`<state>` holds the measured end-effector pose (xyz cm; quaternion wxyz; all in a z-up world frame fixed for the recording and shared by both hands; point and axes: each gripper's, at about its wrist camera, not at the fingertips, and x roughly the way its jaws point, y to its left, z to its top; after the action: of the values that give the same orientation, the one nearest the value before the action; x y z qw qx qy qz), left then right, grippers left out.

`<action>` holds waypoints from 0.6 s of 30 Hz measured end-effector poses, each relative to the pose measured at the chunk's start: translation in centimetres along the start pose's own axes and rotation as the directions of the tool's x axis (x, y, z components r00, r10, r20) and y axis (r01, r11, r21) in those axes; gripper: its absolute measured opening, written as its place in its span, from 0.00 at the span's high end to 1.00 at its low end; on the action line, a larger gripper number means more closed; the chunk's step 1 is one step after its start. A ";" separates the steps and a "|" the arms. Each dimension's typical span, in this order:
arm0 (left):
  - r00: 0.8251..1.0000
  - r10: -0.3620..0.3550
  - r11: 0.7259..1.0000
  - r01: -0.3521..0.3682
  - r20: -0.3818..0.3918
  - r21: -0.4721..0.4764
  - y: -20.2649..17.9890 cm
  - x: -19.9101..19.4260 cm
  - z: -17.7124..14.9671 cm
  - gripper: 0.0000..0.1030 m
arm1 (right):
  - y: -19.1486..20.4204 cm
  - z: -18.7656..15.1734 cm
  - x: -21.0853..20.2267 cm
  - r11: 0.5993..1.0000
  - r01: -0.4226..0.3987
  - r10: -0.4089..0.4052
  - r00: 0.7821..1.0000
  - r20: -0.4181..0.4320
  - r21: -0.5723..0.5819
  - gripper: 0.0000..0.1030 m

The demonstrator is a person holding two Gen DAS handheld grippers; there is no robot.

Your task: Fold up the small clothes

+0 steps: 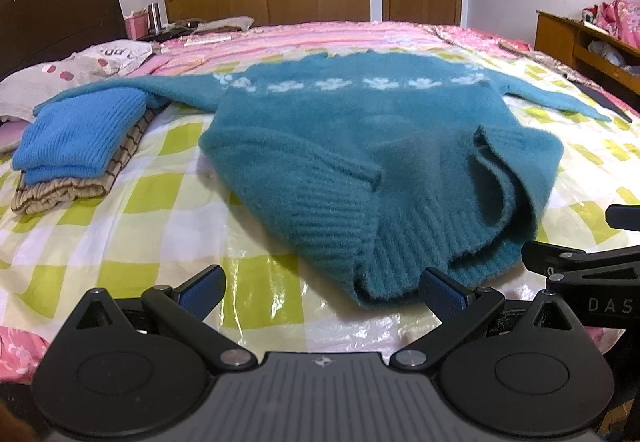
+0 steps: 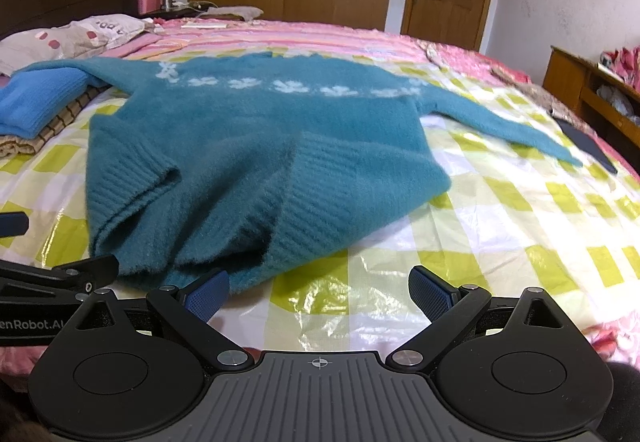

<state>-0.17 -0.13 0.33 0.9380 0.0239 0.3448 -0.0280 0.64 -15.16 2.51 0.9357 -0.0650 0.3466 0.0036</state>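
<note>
Sweater: teal, spread on the bed, hem rumpled at the near edge.
Left gripper: jaws wide, nothing held.
Right gripper: jaws wide, nothing held.
Folded pile: laid at the bed's left edge.

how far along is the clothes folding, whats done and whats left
Done: a folded bright blue knit sits stacked on a folded striped garment at the bed's left. In hand: nothing; the left gripper and right gripper are both open just short of the hem of the teal sweater. Left: the sweater itself, lying spread with sleeves out and hem rumpled, no fold made yet.
</note>
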 end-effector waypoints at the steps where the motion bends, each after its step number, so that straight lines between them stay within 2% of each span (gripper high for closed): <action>1: 1.000 -0.004 1.000 0.004 0.012 0.003 0.1 -0.2 0.2 0.00 | 0.0 0.1 -0.1 1.000 0.000 0.000 1.000 0.009 -0.005 0.06; 10: 0.995 -0.017 0.999 0.012 0.101 0.044 0.9 -0.4 2.9 0.00 | -0.2 3.2 0.2 0.999 -0.027 0.029 0.997 0.073 -0.029 0.13; 13: 0.992 -0.024 0.999 0.019 0.125 0.042 1.2 0.6 4.6 0.00 | -0.4 4.6 1.3 0.999 -0.022 0.024 0.997 0.080 -0.024 0.21; 18: 0.991 -0.017 1.000 0.015 0.133 0.023 1.6 3.2 6.8 0.02 | -0.4 6.3 3.3 1.000 -0.011 0.012 0.998 0.068 -0.014 0.25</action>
<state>6.74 0.88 3.48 0.9583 0.0295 0.2811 -0.0408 7.25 -14.92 5.08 0.9464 -0.0693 0.3151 0.0137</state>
